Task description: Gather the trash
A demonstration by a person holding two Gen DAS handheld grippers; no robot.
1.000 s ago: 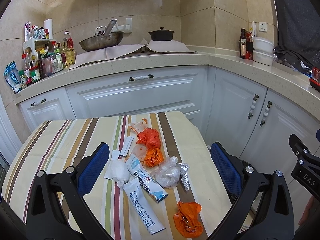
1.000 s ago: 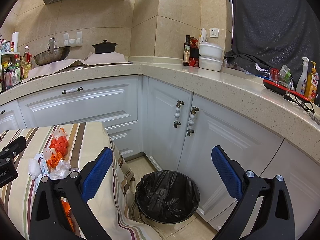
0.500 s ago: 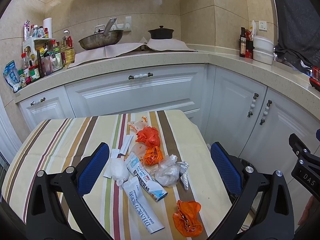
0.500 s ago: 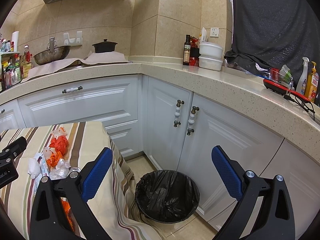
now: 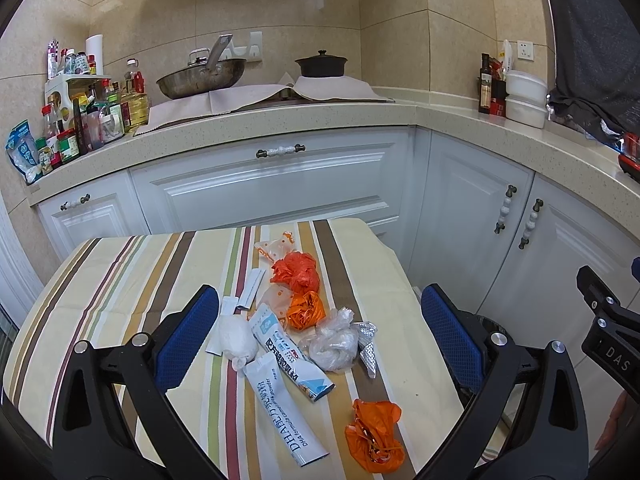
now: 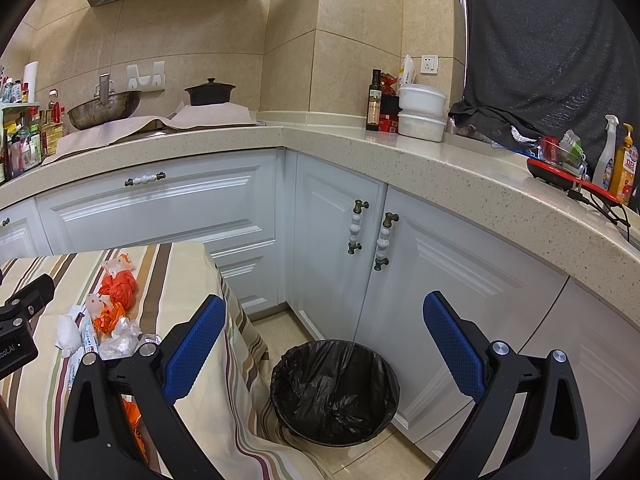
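1. The left gripper (image 5: 320, 334) hung over the table (image 5: 120, 280) with its jaws spread wide and nothing between them; its pads (image 5: 188, 336) were blue with a fine dimpled grid, set on black angular arms with silver bolts.
2. The right gripper (image 6: 324, 346) was likewise wide open and empty, held beside the table edge and above the bin (image 6: 335, 392).
3. The trash lay in a loose cluster near the middle of the table, on a cloth striped in cream, brown, red and green.
4. Farthest back sat a crumpled red-orange bag (image 5: 297, 271), with a clear printed wrapper (image 5: 274, 247) just behind it.
5. A smaller orange wad (image 5: 306, 310) lay just in front of the red-orange one.
6. Two flat white sachets (image 5: 294, 362) with printed lettering lay side by side, long and rectangular, the nearer one (image 5: 284, 416) glossy.
7. A white, soft-looking lump (image 5: 237, 338) touched the sachets' left side.
8. A knotted ball of clear film (image 5: 334, 342) sat to their right, beside a crinkled silver foil strip (image 5: 368, 350).
9. Nearest the camera lay another wrinkled orange bag (image 5: 374, 436), apart from the rest.
10. The bin was round, lined with a shiny, creased black bag, and stood on the tiled floor against white panelled cabinets (image 6: 420, 280).
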